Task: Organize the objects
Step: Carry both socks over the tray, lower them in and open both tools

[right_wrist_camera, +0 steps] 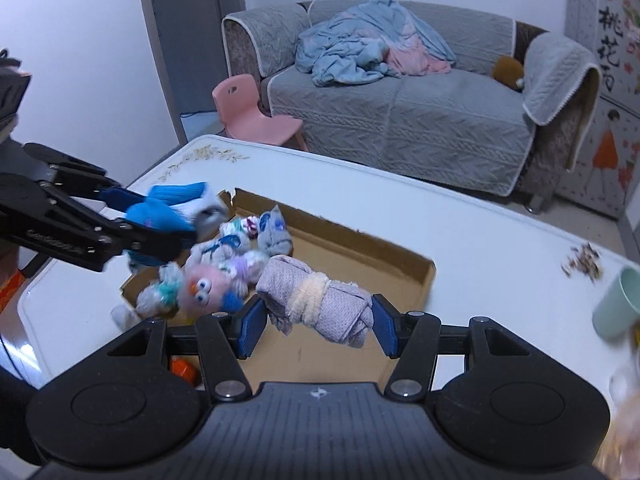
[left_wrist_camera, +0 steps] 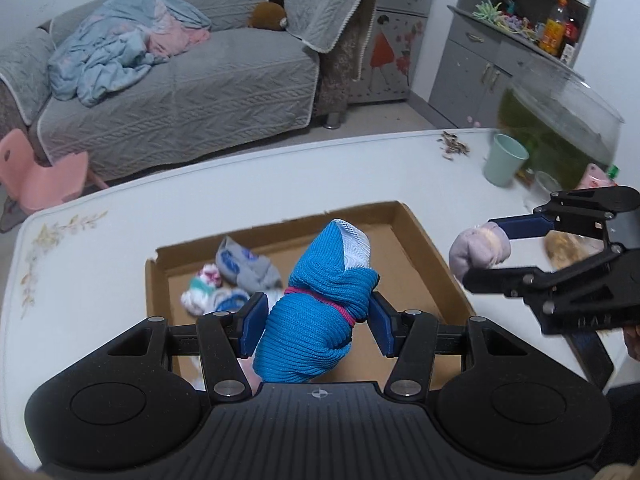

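Grey sofa [right_wrist_camera: 400, 112] along the far wall, crumpled blue and pink blanket [right_wrist_camera: 368, 44] heaped on its seat, a brown plush toy [right_wrist_camera: 508, 70] against the armrest. In front of it, a white table [left_wrist_camera: 120, 240] with a floral print at one corner. A shallow cardboard box [right_wrist_camera: 400, 256] lies open on the table; inside, toward its left end, a loose pile of rolled socks [right_wrist_camera: 240, 240], with a pink fuzzy toy with googly eyes [right_wrist_camera: 200, 286] at the near edge of the pile. Glass fish tank [left_wrist_camera: 560, 120] with greenish water at the table's right end, a pale green cup [left_wrist_camera: 505, 160] just beside it, and a scatter of small crumbs or husks [left_wrist_camera: 454, 146] near the far edge. Small pink chair [right_wrist_camera: 252, 112] on the floor between sofa and table. Left gripper [left_wrist_camera: 316, 320] above the near part of the box, its blue pads pressed on either side of a blue sock roll [left_wrist_camera: 324, 304] with a white mesh end and a pink band, held clear of the box floor. Right gripper [right_wrist_camera: 316, 322] also over the box, just right of the pile, its pads clamped on both ends of a lilac sock roll [right_wrist_camera: 316, 300] tied round the middle with a cream band; that roll hangs crosswise above the cardboard.
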A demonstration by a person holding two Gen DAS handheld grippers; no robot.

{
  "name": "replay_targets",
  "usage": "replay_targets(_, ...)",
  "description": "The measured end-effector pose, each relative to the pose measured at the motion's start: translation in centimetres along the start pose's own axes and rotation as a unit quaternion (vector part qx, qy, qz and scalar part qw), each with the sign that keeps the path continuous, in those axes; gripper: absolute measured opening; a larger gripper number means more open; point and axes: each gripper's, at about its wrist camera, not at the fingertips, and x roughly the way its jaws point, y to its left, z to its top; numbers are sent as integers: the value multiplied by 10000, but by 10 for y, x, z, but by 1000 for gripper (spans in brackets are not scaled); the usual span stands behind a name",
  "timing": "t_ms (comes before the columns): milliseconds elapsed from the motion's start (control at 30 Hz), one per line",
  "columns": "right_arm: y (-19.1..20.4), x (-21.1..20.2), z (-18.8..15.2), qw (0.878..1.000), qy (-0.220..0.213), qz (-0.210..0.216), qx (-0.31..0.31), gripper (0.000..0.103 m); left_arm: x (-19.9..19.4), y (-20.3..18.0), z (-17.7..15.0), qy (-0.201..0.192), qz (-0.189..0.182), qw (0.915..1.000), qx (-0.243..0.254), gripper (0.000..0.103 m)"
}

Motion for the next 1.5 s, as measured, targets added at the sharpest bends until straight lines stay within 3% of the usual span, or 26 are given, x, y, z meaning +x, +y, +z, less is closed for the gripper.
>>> replay_targets(333,-20,74,24,9993,159,-82,-314,52,98,20,23,294,21,9990,-321,60)
replay_targets(633,-35,111,21,9972,452,-118,-576,52,143,26,24,465,119,9984,-285,58)
replay_targets(1100,-27,137,7,9915,553,183,-1165,54,152,29,29,391,79,9981,-465,61)
replay_targets(1233,-27,133,2,9908,602,202,-1198,55,154,27,28,417,123,9982,-406,65)
replay_targets(1300,-27,131,1,9912,608,200,-1162,56,155,24,29,424,136,9983,-387,73)
replay_targets(1500,-27,125,-2,9921,643,141,-1063,74,147,17,34,342,143,9989,-269,81)
